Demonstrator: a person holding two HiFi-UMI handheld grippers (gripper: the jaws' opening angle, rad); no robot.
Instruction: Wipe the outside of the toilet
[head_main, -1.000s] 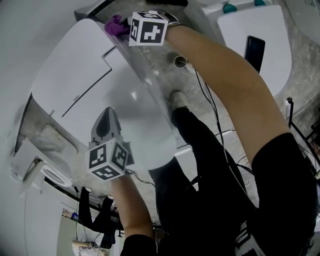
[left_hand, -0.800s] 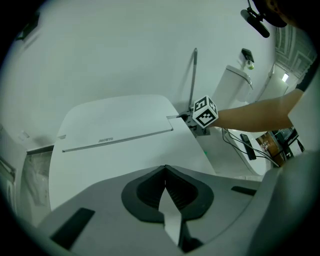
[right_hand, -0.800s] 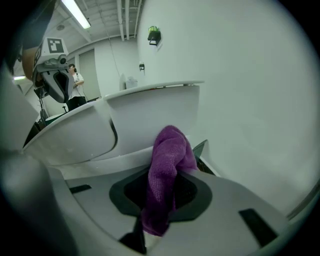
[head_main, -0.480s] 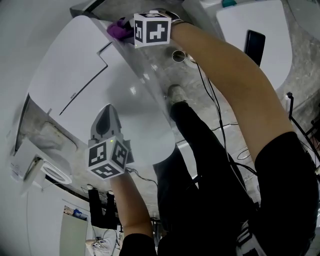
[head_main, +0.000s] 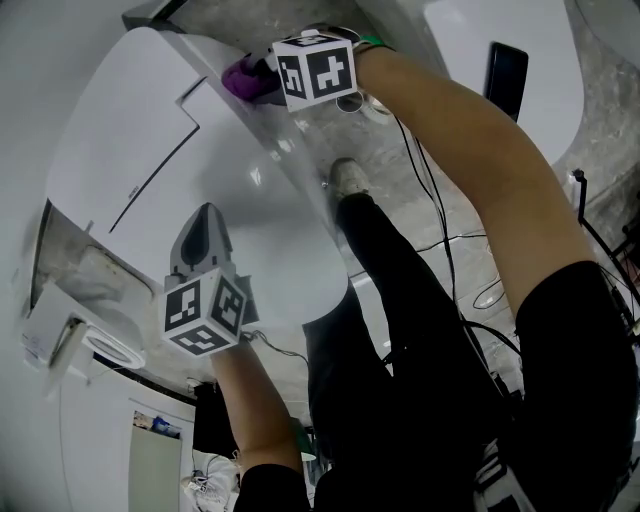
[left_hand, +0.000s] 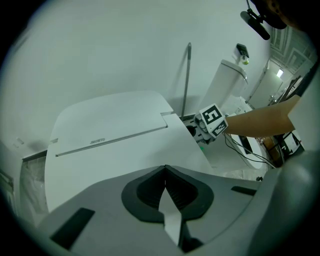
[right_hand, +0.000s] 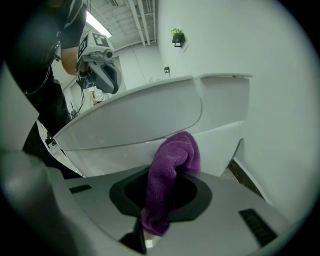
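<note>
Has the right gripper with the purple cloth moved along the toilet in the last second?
Yes. The right gripper, shut on the purple cloth, has slid forward along the side of the toilet, away from its rear corner and nearer the floor drain.

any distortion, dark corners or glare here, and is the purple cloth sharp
Head view: strong fisheye bend, toilet evenly lit, small glints on its side. Left gripper view: black corners, shut left tongs dim in the foreground. Right gripper view: same black rim, bright ceiling light top left, purple cloth in the right tongs sharp enough to show its weave.
</note>
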